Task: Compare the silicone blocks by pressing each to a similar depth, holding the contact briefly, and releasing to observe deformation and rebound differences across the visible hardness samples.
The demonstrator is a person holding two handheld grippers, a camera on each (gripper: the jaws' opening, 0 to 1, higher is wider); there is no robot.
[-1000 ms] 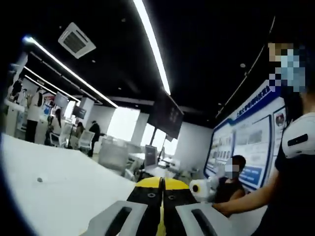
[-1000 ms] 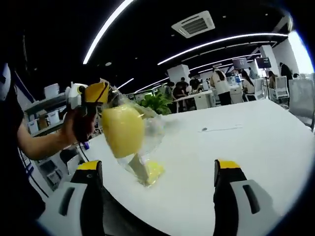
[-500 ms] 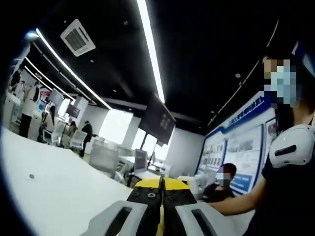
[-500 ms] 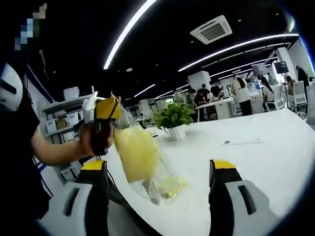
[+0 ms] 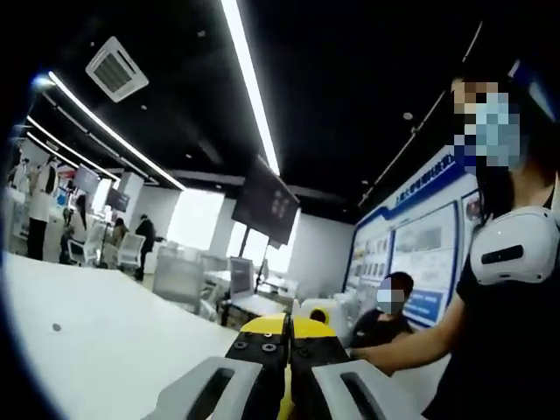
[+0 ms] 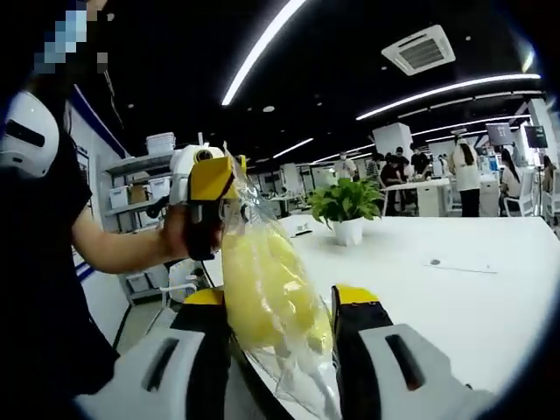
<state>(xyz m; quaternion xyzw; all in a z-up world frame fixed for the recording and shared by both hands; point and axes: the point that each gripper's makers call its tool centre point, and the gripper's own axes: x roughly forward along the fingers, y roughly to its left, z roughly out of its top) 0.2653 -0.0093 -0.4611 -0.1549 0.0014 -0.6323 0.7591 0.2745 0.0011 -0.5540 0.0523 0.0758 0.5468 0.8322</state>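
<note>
In the right gripper view, the left gripper [image 6: 213, 178] is dangling a clear plastic bag [image 6: 278, 306] of soft, bulging yellow silicone blocks [image 6: 267, 293] above the white table [image 6: 455, 297], its jaws pinched together on the bag's top (crinkled and glossy). The right gripper [image 6: 273, 308] is closing in, its fingers [image 6: 359, 317] flanking the bag, seemingly touching it.

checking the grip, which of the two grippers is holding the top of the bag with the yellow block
The left gripper: its yellow-tipped jaws pinch the clear bag's top edge. The right gripper stands lower, one jaw either side of the yellow block inside.
</note>
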